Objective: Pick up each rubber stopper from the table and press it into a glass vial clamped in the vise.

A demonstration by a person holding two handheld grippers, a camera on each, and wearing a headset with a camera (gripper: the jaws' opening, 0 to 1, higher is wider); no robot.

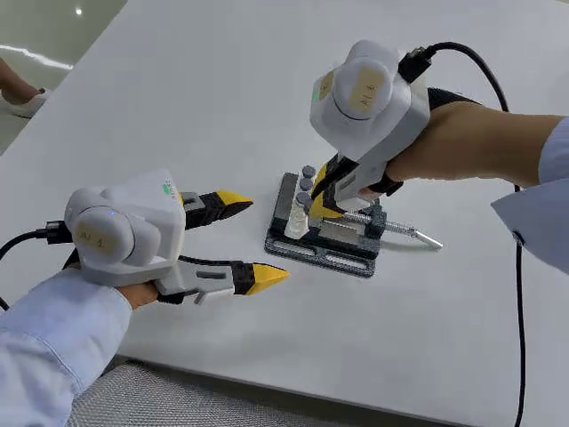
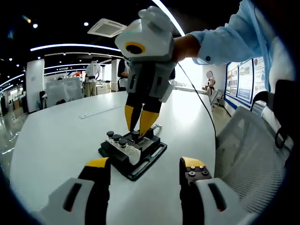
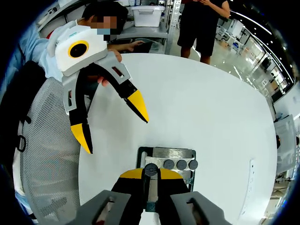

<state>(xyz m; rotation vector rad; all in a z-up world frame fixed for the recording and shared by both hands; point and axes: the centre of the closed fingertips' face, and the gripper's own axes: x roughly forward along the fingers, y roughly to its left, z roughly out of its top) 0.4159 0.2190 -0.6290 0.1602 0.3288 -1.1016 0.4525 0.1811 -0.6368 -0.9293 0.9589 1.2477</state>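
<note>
- I had the right gripper (image 3: 150, 177) clenched on a rubber stopper (image 3: 151, 169) between its yellow tips.
- The stopper sat directly under the tips, on the end glass vial (image 1: 296, 224) in the vise (image 1: 313, 252).
- Three stoppered vials (image 3: 180, 164) stood in a row just beside the tips.
- The left gripper (image 1: 264, 239) was spread, holding nothing, well apart from the vise.
</note>
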